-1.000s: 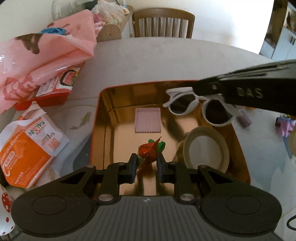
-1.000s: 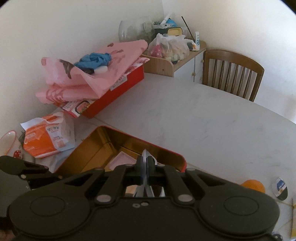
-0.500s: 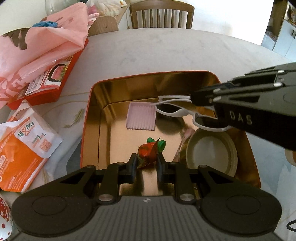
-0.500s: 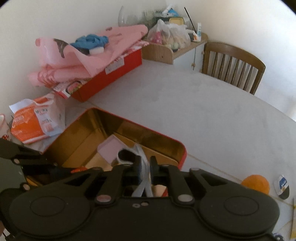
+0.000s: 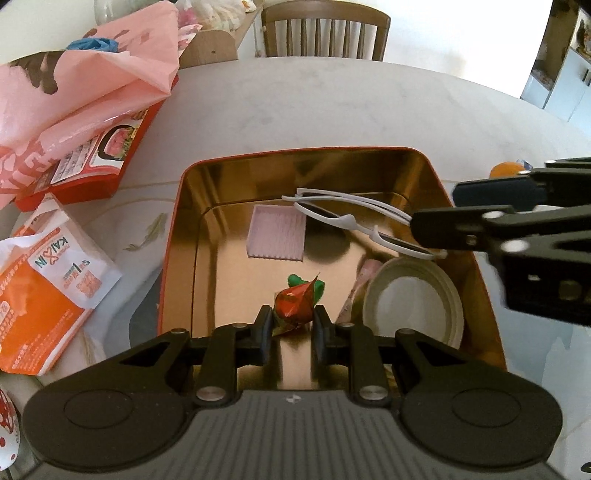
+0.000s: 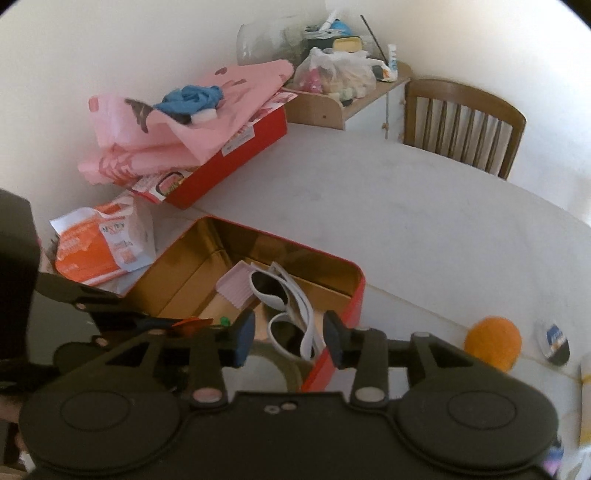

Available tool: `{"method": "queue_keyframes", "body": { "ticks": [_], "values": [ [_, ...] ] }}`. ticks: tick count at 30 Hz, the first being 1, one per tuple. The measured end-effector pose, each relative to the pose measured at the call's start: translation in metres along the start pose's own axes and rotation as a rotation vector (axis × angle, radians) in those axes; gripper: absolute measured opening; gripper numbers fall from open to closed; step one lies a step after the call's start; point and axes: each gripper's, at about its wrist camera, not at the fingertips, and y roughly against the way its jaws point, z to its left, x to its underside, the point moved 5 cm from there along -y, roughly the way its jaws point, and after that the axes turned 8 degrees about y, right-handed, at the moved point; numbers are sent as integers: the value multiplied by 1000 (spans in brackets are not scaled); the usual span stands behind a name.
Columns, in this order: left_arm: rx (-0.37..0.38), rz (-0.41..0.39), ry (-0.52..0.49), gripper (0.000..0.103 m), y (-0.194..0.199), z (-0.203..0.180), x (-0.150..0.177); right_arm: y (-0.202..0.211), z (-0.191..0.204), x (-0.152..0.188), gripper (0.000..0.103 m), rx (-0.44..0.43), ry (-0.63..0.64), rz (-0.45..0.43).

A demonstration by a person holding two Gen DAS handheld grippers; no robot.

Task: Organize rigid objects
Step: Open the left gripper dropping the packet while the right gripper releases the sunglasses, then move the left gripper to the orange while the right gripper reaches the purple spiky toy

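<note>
A red tin (image 5: 295, 153) with a gold inside lies open on the grey table. My left gripper (image 5: 291, 325) hangs low over its near end, shut on a small red foil-wrapped piece with a green tip (image 5: 297, 299). White sunglasses (image 5: 354, 221) lie folded and tilted across the tin's far right part. My right gripper (image 5: 437, 208) comes in from the right at one end of them. In the right wrist view the sunglasses (image 6: 291, 306) sit between its opening jaws (image 6: 288, 332), whose pads do not touch them.
A pink ridged square (image 5: 277, 236) and a round cream lid (image 5: 413, 299) lie in the tin. Left of it are an orange-white packet (image 5: 44, 288) and a pink bag on a red box (image 5: 92, 92). An orange ball (image 6: 493, 341) sits right; a chair (image 5: 325, 29) stands behind.
My right gripper lowered the sunglasses into the tin, opened its jaws off them and drew back to the right. My left gripper kept still, holding the red piece.
</note>
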Motion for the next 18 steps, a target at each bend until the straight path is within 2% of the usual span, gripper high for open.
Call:
{"method": "queue_keyframes", "body": {
  "ticks": [4,7,15,17,18],
  "values": [
    [11,-8,10,25,5,-3,3,21,-7,8,42,1,-38,-8],
    [20,-26,10,30,11,-8,5,36,-12,14,46,16,-57,-16],
    [8,-81,37,31,35,-15,5,82,-29,36,58,33,-99,-50],
    [13,-99,40,39,43,-18,5,94,-34,42,60,36,-105,-60],
    [18,-107,43,52,46,-19,5,99,-36,45,61,38,-108,-63]
  ]
}}
